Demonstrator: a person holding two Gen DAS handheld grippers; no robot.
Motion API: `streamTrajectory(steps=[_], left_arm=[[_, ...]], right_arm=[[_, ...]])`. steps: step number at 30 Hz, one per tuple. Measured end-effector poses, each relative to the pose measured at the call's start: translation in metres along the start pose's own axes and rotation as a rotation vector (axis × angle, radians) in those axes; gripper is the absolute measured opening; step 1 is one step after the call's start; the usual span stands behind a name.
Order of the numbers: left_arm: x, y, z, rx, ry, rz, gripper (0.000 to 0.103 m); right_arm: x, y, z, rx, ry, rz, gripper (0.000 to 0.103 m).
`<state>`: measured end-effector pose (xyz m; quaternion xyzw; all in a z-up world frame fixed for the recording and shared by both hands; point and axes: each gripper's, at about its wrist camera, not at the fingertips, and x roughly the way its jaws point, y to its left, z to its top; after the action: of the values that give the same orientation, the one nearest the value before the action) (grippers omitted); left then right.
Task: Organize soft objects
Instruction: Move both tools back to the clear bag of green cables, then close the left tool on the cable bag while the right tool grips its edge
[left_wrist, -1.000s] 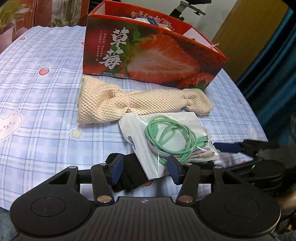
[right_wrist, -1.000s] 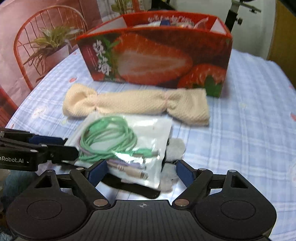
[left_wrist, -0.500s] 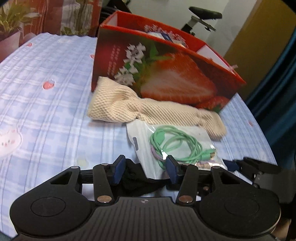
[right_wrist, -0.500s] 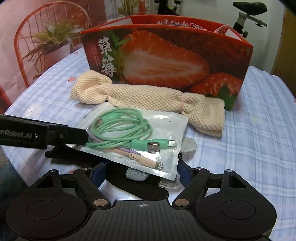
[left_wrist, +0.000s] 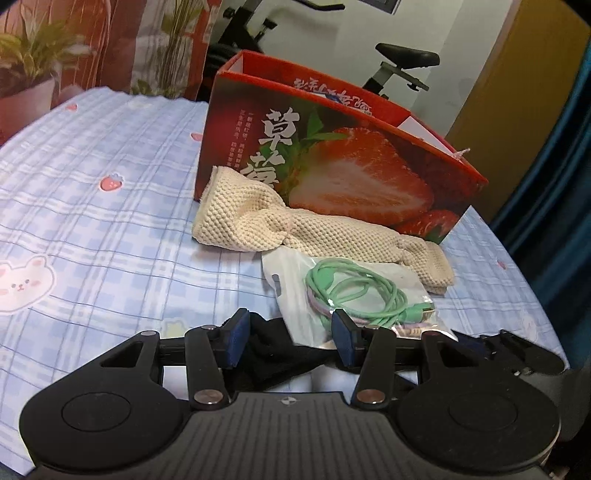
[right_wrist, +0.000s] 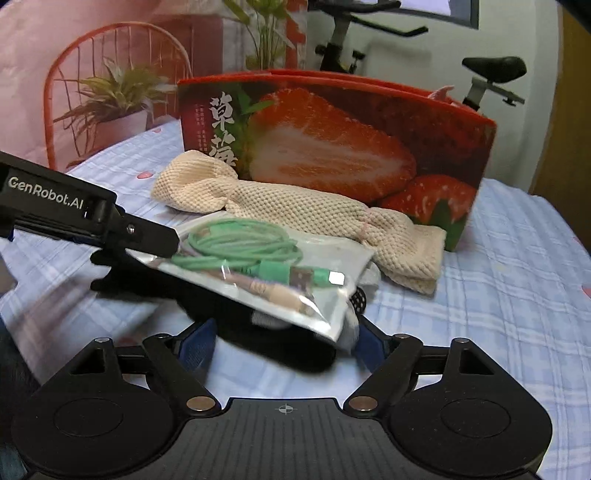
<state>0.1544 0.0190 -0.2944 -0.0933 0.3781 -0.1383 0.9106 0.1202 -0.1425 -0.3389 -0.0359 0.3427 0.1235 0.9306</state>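
You are holding the left gripper (left_wrist: 290, 332) half spread at the near edge of the bench (left_wrist: 110, 240). A black soft cloth (left_wrist: 273, 350) and the edge of the cable bag (left_wrist: 295, 295) are lying between its pads. I cannot tell if the pads are pressing. The right gripper (right_wrist: 284, 343) is spread wide and has just been opening a little, with the bag corner and the grey end of the cloth between its pads, not pinched. The cloth is lying crosswise under the bag, from one gripper to the other. The cream knitted cloth (left_wrist: 258, 221) is lying further ahead, lengthwise along the strawberry box (left_wrist: 351, 177).
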Motion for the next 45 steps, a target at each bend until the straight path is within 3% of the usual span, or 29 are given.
streamTrajectory(steps=[7, 15, 22, 28, 35, 41, 45], left_arm=[[-0.007, 0.001, -0.001, 0.006, -0.004, 0.003, 0.051], [-0.007, 0.000, -0.004, 0.024, -0.006, 0.004, 0.051], [-0.006, 0.000, -0.005, 0.023, 0.000, -0.001, 0.051], [-0.005, 0.000, -0.005, 0.024, 0.003, -0.002, 0.052], [-0.005, 0.003, -0.005, 0.001, 0.004, -0.012, 0.052], [0.000, 0.018, 0.011, -0.117, 0.021, -0.055, 0.052], [0.013, 0.021, 0.025, -0.132, 0.040, -0.072, 0.052]], right_arm=[[-0.015, -0.021, 0.004, 0.137, -0.033, -0.002, 0.078], [-0.034, -0.016, 0.010, 0.108, -0.165, -0.017, 0.078], [-0.012, -0.025, 0.015, 0.170, -0.134, -0.026, 0.065], [-0.011, -0.019, 0.005, 0.113, -0.110, -0.005, 0.059], [-0.010, -0.021, 0.001, 0.116, -0.102, 0.018, 0.058], [-0.010, -0.023, 0.001, 0.134, -0.100, 0.028, 0.056], [-0.010, -0.023, 0.000, 0.142, -0.101, 0.033, 0.056]])
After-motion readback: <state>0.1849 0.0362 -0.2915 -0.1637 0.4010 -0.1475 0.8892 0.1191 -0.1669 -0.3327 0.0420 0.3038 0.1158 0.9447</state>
